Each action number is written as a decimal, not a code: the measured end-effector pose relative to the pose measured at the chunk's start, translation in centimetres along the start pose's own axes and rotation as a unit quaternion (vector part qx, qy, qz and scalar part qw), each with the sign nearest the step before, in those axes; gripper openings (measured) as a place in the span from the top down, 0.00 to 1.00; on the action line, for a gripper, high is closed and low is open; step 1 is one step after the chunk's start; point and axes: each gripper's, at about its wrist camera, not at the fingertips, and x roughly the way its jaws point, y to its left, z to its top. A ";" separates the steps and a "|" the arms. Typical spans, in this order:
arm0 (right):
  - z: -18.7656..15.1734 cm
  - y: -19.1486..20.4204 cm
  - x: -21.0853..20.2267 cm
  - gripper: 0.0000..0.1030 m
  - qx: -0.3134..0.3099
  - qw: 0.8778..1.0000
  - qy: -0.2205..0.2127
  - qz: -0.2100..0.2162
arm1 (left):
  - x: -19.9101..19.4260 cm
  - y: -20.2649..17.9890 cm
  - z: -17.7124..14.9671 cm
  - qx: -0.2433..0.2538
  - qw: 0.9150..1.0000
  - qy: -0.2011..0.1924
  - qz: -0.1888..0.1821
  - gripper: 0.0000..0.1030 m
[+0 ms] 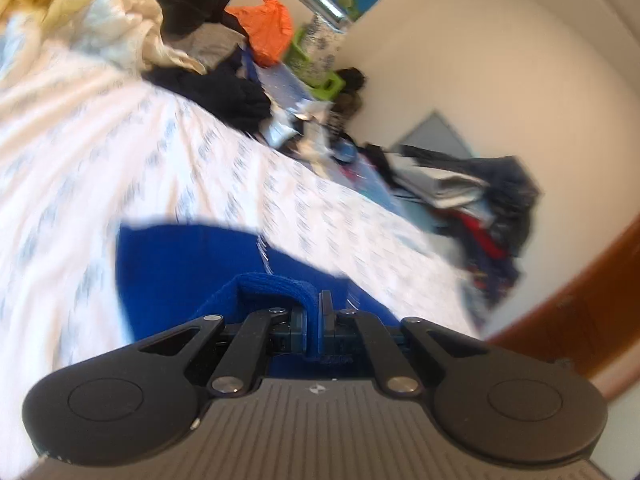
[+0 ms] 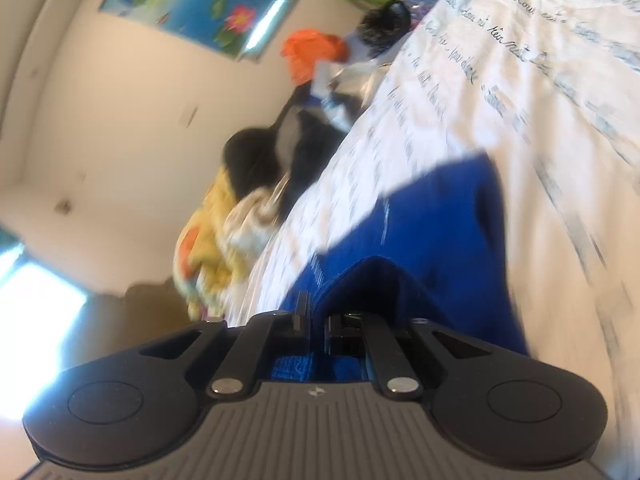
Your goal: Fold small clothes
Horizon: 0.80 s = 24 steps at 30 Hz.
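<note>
A small bright blue garment (image 1: 180,264) lies on a white bedsheet with grey-blue writing (image 1: 100,140). My left gripper (image 1: 314,312) is shut on a thick hem of the blue garment, which is pinched between the jaws. In the right wrist view the same blue garment (image 2: 432,232) stretches up from my right gripper (image 2: 318,320), which is shut on a folded edge of it. The printed sheet (image 2: 500,92) fills the right side. Both views are blurred by motion.
A heap of clothes, black, cream and yellow (image 1: 168,24), lies at the far side of the bed, with an orange bag (image 1: 268,28) and a green basket (image 1: 320,80). Dark clothes (image 1: 488,208) are piled by the cream wall. A flower poster (image 2: 208,0) hangs on the wall.
</note>
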 end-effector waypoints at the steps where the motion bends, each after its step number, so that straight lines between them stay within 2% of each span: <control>1: 1.5 -0.5 1.8 0.94 0.001 1.000 -0.001 -0.016 | 2.0 -0.1 0.9 0.010 1.000 -0.003 0.026 0.95; 2: 2.9 -1.1 3.3 0.91 0.006 0.999 -0.010 -0.035 | 3.9 0.1 1.7 0.015 0.999 -0.002 0.047 0.95; 3: 3.9 -1.5 4.6 0.91 0.011 0.998 -0.027 -0.051 | 5.8 0.8 2.4 0.007 0.998 0.008 0.062 0.86; 4: 4.6 -2.0 5.9 0.87 0.019 0.996 -0.046 -0.073 | 7.3 1.2 2.9 -0.002 0.997 0.022 0.072 0.62; 5: 5.2 -2.4 6.9 0.67 0.024 0.994 -0.053 -0.096 | 7.8 2.2 3.4 -0.019 0.995 0.029 0.089 0.48; 6: 5.7 -2.8 7.5 0.38 0.023 0.991 -0.055 -0.119 | 7.6 2.8 3.4 -0.036 0.994 0.016 0.103 0.25; 7: 5.7 -2.7 7.9 0.25 0.022 0.988 -0.064 -0.136 | 6.8 2.9 3.2 -0.044 0.994 -0.006 0.102 0.10; 8: 5.4 -2.5 7.6 0.16 0.020 0.986 -0.080 -0.144 | 5.3 3.3 2.8 -0.046 0.994 -0.031 0.091 0.07; 10: 4.3 -2.2 5.7 0.16 0.004 0.989 -0.100 -0.113 | 2.0 3.8 1.7 -0.046 0.994 -0.056 0.083 0.05; 12: 2.8 -1.5 3.0 0.17 -0.018 0.992 -0.085 -0.091 | -1.4 4.0 -0.5 -0.048 0.991 -0.055 0.115 0.05; 14: 0.1 -1.0 -0.2 0.17 -0.052 0.992 -0.069 -0.095 | -4.9 4.7 -4.2 -0.046 0.989 -0.057 0.131 0.06; 16: -3.2 -0.5 -3.3 0.17 -0.086 0.986 -0.050 -0.132 | -7.6 5.8 -8.0 -0.055 0.988 -0.040 0.140 0.09; 18: -5.9 -1.1 -5.6 0.16 -0.094 0.981 -0.038 -0.165 | -9.0 7.0 -11.1 -0.083 0.987 -0.020 0.134 0.11; 20: -7.8 -2.3 -6.5 0.16 -0.069 0.982 -0.009 -0.175 | -9.0 8.2 -13.0 -0.117 0.987 0.006 0.113 0.12; 21: -8.5 -2.7 -6.4 0.16 -0.057 0.983 0.006 -0.177 | -9.0 8.4 -13.6 -0.118 0.988 -0.002 0.098 0.11; 24: -9.2 -3.0 -5.6 0.17 -0.030 0.990 0.015 -0.139 | -7.8 8.4 -13.3 -0.129 0.989 0.002 0.071 0.12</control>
